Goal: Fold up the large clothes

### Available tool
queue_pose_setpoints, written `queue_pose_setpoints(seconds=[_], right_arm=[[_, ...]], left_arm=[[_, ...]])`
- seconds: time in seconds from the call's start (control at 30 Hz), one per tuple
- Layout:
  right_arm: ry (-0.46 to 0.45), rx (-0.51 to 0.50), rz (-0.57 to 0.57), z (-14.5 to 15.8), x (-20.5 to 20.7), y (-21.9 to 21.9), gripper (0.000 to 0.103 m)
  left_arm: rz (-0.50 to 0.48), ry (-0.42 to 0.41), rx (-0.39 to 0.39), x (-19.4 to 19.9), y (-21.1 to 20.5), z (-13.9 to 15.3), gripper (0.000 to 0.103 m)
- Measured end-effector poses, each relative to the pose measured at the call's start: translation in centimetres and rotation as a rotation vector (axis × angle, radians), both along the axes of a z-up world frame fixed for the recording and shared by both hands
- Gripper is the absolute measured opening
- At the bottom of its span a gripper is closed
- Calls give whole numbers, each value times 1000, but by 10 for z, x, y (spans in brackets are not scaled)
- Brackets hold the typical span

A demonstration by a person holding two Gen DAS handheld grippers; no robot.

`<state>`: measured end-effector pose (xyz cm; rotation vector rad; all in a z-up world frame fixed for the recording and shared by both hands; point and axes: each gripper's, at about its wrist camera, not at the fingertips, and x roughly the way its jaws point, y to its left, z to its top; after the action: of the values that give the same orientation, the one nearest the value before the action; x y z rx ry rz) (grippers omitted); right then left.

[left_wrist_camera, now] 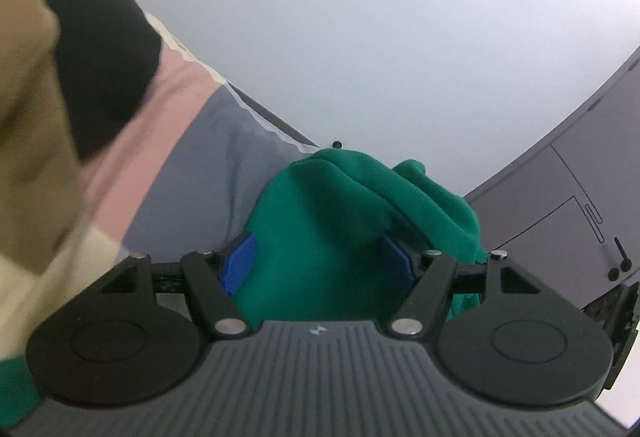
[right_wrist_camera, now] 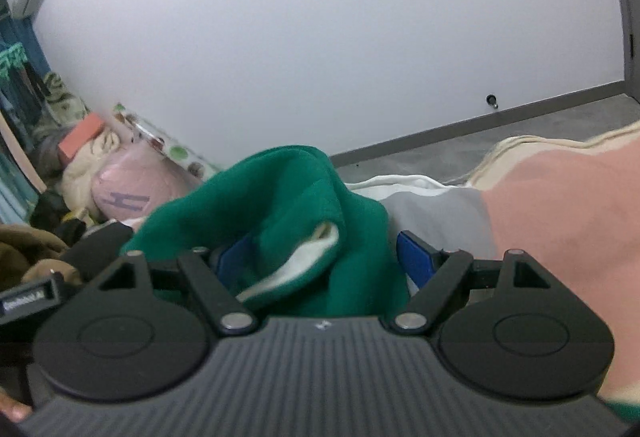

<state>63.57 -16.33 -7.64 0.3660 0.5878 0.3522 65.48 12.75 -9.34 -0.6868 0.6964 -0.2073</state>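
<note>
Green garment, bunched, between both grippers over a colour-block spread.

Left gripper (left_wrist_camera: 316,261): jaws wide, blue pads (left_wrist_camera: 239,263) flanking a thick wad of the green garment (left_wrist_camera: 320,237); whether they press it cannot be told. Right gripper (right_wrist_camera: 326,257): jaws wide, green garment (right_wrist_camera: 288,197) with white lining heaped between; right pad (right_wrist_camera: 416,257) stands clear of the cloth. Spread (right_wrist_camera: 552,205) in pink, grey and cream bands beneath. Far left: pile of bedding (right_wrist_camera: 120,189). White wall (right_wrist_camera: 340,37) behind.
</note>
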Motion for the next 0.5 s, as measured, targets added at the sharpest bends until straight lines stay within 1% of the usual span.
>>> queue_pose_setpoints(seconds=[0.03,0.07,0.1,0.13,0.17,0.2,0.23,0.3,0.33,0.43,0.5], right_arm=[[2,8,14,-1,3,2,81],[0,21,25,0,5,4,75],[1,25,31,0,6,6,62],[9,16,37,1,7,8,55],[16,-12,37,3,9,10,39],[5,-43,39,7,6,13,31],[-8,-60,48,11,2,15,28],[-35,-89,63,21,-8,17,25],[-50,-104,68,27,-13,17,25],[-130,-156,92,49,-42,15,25],[-179,-160,103,65,-63,11,25]], left_arm=[[-10,5,-2,4,-1,0,72],[-17,14,5,9,-3,0,72],[-20,7,22,10,-6,2,52],[-38,-20,49,7,-10,5,24],[-55,-24,104,6,-16,11,18],[-63,-15,149,5,-22,15,9],[-69,-12,166,3,-24,18,5],[-65,-42,183,-8,-27,32,3],[-66,-66,186,-16,-27,41,2],[-57,-100,214,-39,-25,69,0],[-52,-134,232,-60,-23,90,0]])
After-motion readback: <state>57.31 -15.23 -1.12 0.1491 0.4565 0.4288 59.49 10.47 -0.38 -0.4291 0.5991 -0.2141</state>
